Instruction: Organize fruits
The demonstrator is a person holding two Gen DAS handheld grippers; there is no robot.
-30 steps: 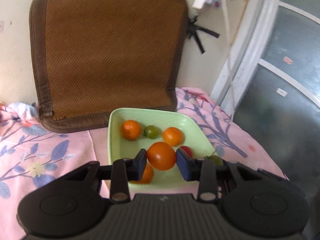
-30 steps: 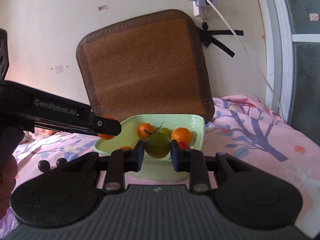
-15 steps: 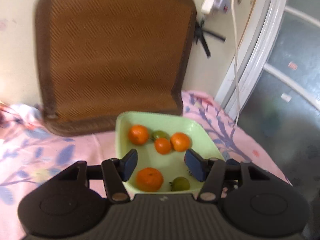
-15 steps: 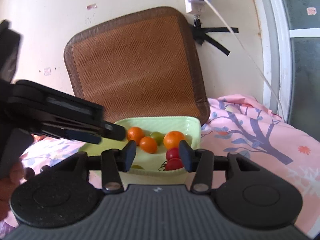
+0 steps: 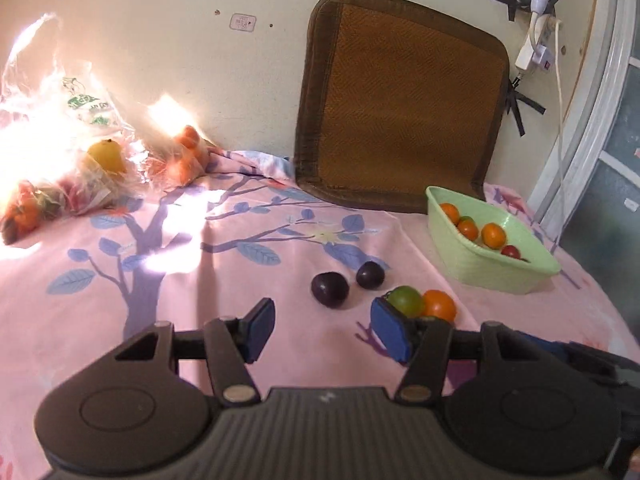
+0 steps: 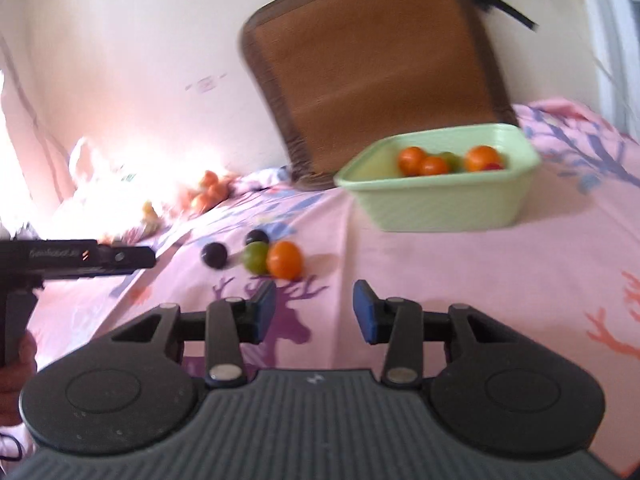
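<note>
Bare pink floral cloth (image 5: pixel 224 280) lay open left of the two dark plums (image 5: pixel 330 289), while the green fruit (image 5: pixel 407 301) and orange (image 5: pixel 439 305) crowded the gap before the green basin (image 5: pixel 480 268), the woven mat (image 5: pixel 400 100) closing the back.

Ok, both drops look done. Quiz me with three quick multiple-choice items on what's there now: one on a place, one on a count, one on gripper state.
1. Where do the two dark plums lie?
A. in the green basin
B. on the pink cloth, left of the green fruit
C. in the plastic bag

2. How many loose fruits lie in the cluster on the cloth?
A. two
B. four
C. six

3. What does the right gripper hold?
A. nothing
B. an orange
C. a plum

Key: 1 B, they sit outside the green basin, beside the green fruit. 2 B, two plums, the green fruit and an orange fruit. 3 A, its jaws stand apart over bare cloth.
</note>
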